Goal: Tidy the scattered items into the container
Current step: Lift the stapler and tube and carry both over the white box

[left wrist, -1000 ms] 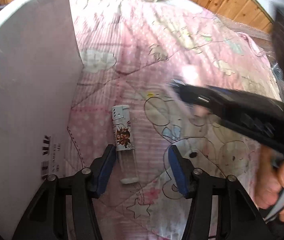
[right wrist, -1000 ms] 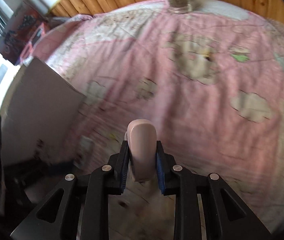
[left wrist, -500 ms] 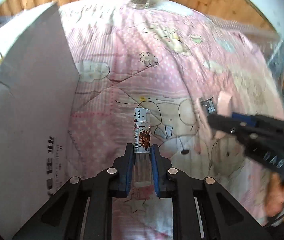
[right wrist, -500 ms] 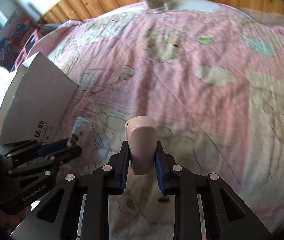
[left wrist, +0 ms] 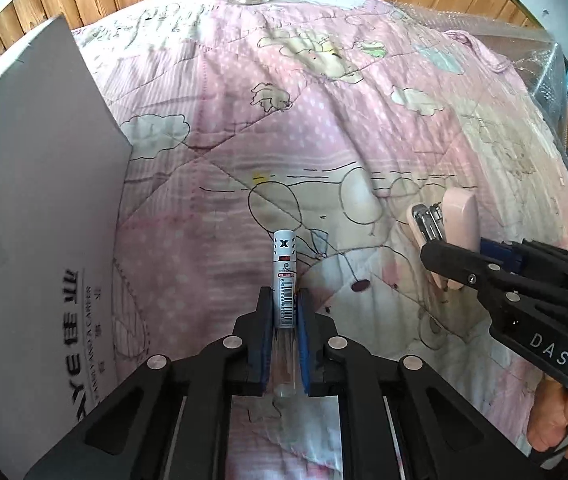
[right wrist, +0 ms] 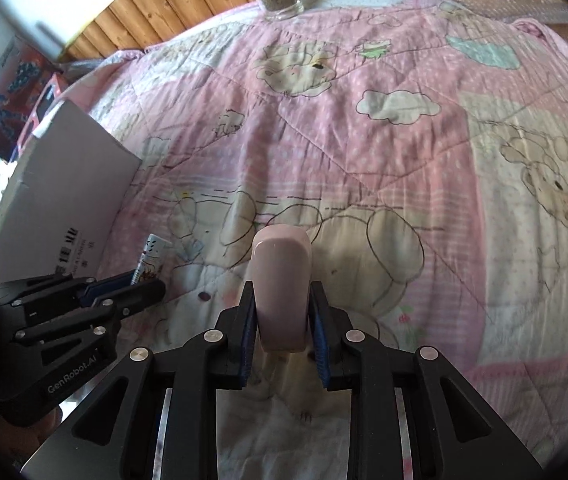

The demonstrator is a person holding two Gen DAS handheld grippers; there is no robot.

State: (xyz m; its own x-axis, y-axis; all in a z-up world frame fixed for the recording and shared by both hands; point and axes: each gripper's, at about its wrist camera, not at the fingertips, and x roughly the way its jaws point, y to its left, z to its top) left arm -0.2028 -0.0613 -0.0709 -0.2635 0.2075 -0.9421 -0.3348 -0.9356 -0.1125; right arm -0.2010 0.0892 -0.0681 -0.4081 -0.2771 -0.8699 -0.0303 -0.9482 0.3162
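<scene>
Gripping lighter [left wrist: 284, 280], left gripper [left wrist: 285, 334] clenched, just right of cardboard box [left wrist: 32, 208]. Right gripper [right wrist: 282, 334] clenched on pink stapler [right wrist: 281, 280], farther right of box, above quilt [left wrist: 324, 120].

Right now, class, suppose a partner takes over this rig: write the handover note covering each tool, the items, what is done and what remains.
Left tool: shut on the lighter, lifted above the quilt.
Right tool: shut on the pink stapler, also held above the quilt.
Cardboard box: stands to the left; its inside is not visible.
Done: both items picked up.
Left: carry each over to the box and release it inside. No other loose items show on the quilt.
</scene>
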